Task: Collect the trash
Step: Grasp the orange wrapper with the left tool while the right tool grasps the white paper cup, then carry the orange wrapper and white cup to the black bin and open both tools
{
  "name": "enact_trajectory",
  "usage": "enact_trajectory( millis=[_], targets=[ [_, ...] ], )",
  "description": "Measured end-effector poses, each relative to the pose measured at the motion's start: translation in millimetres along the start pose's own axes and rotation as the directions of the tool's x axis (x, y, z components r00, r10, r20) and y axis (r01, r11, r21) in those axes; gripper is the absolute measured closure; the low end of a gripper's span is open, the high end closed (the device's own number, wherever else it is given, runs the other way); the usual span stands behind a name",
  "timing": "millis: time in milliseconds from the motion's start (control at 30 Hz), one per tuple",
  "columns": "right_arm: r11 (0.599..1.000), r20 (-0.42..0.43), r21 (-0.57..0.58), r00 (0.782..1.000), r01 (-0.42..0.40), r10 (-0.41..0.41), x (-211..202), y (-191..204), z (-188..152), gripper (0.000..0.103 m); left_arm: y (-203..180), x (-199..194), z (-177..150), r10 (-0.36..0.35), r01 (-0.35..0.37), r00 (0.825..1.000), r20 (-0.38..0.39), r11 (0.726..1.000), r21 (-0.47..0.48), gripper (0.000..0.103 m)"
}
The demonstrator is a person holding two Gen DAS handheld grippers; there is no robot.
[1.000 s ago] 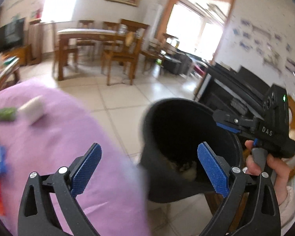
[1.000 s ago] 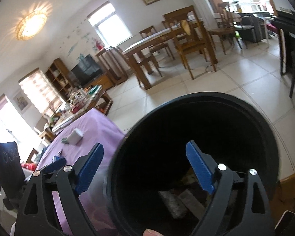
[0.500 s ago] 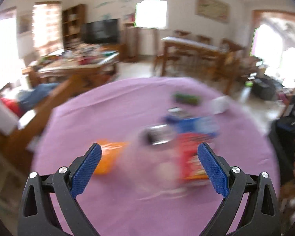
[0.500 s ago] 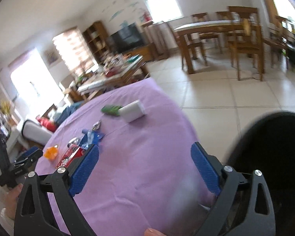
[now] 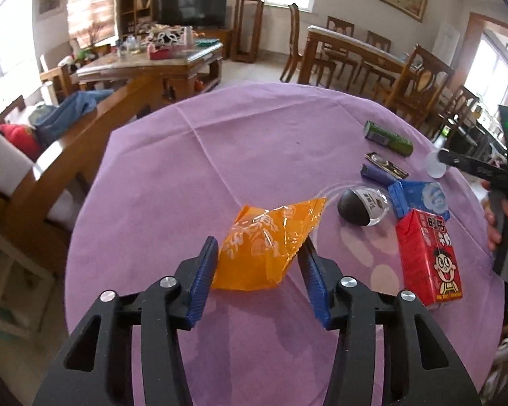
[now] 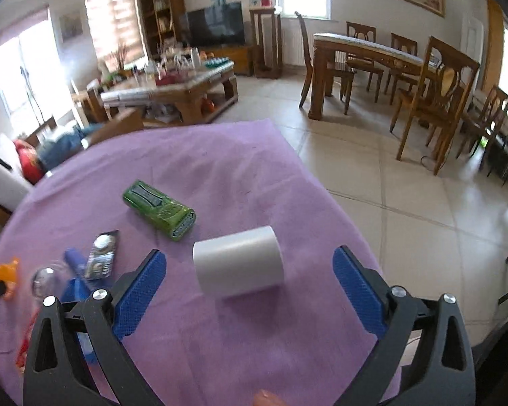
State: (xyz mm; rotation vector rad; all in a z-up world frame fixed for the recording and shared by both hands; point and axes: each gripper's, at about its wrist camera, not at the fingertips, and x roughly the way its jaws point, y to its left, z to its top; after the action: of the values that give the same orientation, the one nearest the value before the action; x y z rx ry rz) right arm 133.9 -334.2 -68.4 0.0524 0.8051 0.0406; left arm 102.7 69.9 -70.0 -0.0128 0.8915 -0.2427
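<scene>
Left gripper half-closed, pads flanking the orange wrapper near the table's near edge, grip unconfirmed; right gripper wide open, empty, white roll straight ahead, axis crosswise, by the right edge.

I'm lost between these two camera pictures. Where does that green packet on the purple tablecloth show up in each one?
Left wrist view: the green packet lies at upper right, near the cloth's far edge.
Right wrist view: the green packet lies left of centre, just beyond the white cup that is lying on its side.
Shared landmark: the silver foil wrapper sits close to the packet in both.
</scene>
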Motion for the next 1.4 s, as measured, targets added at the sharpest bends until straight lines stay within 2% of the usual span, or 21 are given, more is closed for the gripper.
enact_trajectory(
  millis=[33, 67, 100, 167, 333, 433, 500, 633, 767, 867, 933, 1067, 1167, 1267, 1400],
  targets=[
    [1.000, -0.016, -0.004, 1.000, 0.006, -0.006, 3, 1, 0, 0.008, -2, 2, -1, -0.007, 0.007, 1.000, -0.006, 1.000, 0.001, 0.058],
    [1.000, -0.025, -0.004, 1.000, 0.005, -0.005, 5, 2, 0, 0.019, -3, 3, 0, -0.010, 0.010, 1.000, -0.008, 1.000, 0.008, 0.061],
    [1.000, -0.038, -0.008, 0.999, 0.005, -0.005, 7, 2, -1, 0.038, -8, 2, -2, -0.011, 0.012, 1.000, -0.010, 1.000, 0.013, 0.063],
    [1.000, -0.058, -0.015, 0.998, 0.011, -0.012, 8, 3, -3, 0.052, -10, 5, -2, -0.019, 0.019, 1.000, -0.018, 1.000, 0.024, 0.065],
    [0.999, -0.053, 0.012, 0.998, -0.042, 0.042, -2, 0, -10, 0.053, -9, 7, -2, -0.045, 0.045, 0.999, -0.014, 0.999, 0.006, 0.071],
    [0.993, -0.008, 0.049, 0.995, -0.103, 0.104, -25, -3, -20, 0.053, -8, 4, -2, -0.076, 0.076, 0.997, 0.007, 0.997, -0.012, 0.074],
    [0.984, 0.043, 0.075, 0.986, -0.161, 0.158, -53, -6, -30, 0.053, -8, -4, -2, -0.107, 0.107, 0.993, 0.052, 0.994, -0.008, 0.075],
    [0.966, 0.128, 0.104, 0.966, -0.238, 0.224, -99, -12, -49, 0.053, -20, -21, -2, -0.157, 0.156, 0.977, 0.147, 0.988, 0.020, 0.075],
    [0.949, 0.196, 0.141, 0.948, -0.282, 0.253, -138, -28, -73, 0.053, -51, -28, -1, -0.253, 0.249, 0.953, 0.168, 0.967, 0.049, 0.075],
    [0.941, 0.238, 0.173, 0.939, -0.291, 0.247, -158, -45, -86, 0.053, -88, -33, 2, -0.336, 0.324, 0.927, 0.168, 0.941, 0.098, 0.075],
    [0.941, 0.261, 0.193, 0.939, -0.276, 0.222, -170, -57, -93, 0.053, -123, -35, 5, -0.409, 0.390, 0.898, 0.159, 0.910, 0.141, 0.075],
    [0.937, 0.309, 0.264, 0.940, -0.229, 0.143, -193, -92, -112, 0.053, -182, -32, 7, -0.495, 0.464, 0.859, 0.132, 0.861, 0.210, 0.075],
    [0.930, 0.335, 0.314, 0.939, -0.192, 0.081, -207, -119, -124, 0.053, -229, -24, 8, -0.563, 0.531, 0.820, 0.097, 0.814, 0.235, 0.075],
    [0.919, 0.338, 0.362, 0.941, -0.155, 0.026, -216, -143, -139, 0.053, -282, -15, 4, -0.631, 0.597, 0.774, 0.047, 0.753, 0.275, 0.075],
    [0.894, 0.341, 0.435, 0.939, -0.108, -0.053, -227, -174, -160, 0.053, -345, -5, -5, -0.687, 0.658, 0.726, -0.024, 0.684, 0.316, 0.075]
  ],
)
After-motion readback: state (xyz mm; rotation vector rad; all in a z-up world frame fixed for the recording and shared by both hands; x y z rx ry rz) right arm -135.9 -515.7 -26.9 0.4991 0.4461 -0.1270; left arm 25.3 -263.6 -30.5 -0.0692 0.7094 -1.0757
